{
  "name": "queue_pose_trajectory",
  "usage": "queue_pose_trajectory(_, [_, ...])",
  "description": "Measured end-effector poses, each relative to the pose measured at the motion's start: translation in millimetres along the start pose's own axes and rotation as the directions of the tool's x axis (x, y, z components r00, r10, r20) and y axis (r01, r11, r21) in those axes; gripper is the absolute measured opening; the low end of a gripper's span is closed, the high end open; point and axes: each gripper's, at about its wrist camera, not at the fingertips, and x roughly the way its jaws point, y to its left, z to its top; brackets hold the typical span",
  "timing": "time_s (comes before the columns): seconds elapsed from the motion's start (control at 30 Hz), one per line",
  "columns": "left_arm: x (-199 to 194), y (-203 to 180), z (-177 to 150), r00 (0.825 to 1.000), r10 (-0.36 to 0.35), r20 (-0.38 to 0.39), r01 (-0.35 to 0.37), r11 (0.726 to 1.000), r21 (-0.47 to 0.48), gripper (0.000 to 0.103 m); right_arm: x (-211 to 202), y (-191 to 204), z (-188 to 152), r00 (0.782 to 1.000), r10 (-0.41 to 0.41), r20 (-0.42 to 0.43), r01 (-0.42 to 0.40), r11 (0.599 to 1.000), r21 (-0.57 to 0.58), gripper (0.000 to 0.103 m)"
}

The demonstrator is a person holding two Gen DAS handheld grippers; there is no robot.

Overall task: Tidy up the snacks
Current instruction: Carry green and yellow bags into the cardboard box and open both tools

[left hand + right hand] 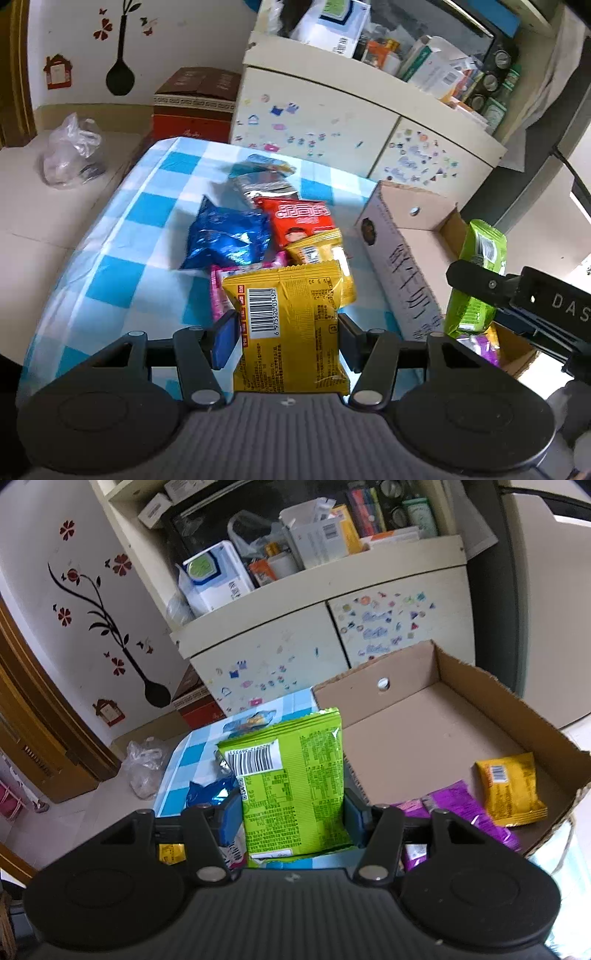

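Observation:
My left gripper [286,330] is shut on a yellow snack packet [291,332], held above a pile of snacks: a blue bag [225,236], a red packet [299,218], a pink packet [218,288] and another yellow one [321,251] on the blue checked table [110,280]. My right gripper [291,812] is shut on a green snack packet [291,775], held upright at the near left edge of the open cardboard box [424,746]. The green packet [476,273] and the box [399,251] also show in the left wrist view. Purple packets [465,812] and a yellow packet [509,790] lie in the box.
A cream cabinet [332,122] with stickers and cluttered shelves stands behind the table. A red-brown carton [192,107] sits by the wall. A clear plastic bag [70,155] lies on the floor at the left. A wooden door frame [33,709] is at far left.

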Motion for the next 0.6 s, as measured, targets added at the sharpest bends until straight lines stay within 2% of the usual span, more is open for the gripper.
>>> queue_pose_trajectory(0.37, [5.4, -37.9, 17.6, 0.999, -0.049, 0.019, 0.048, 0.999, 0.026, 0.062, -22.6, -19.4, 16.8, 0.997, -0.040, 0.073, 0.039, 0.999, 0.019, 0.056])
queue_pose_trajectory(0.6, [14.7, -72.6, 30.2, 0.995, -0.098, 0.017, 0.097, 0.994, 0.056, 0.062, -44.7, -47.8, 31.9, 0.988, -0.069, 0.137, 0.055, 0.993, 0.106, 0.056])
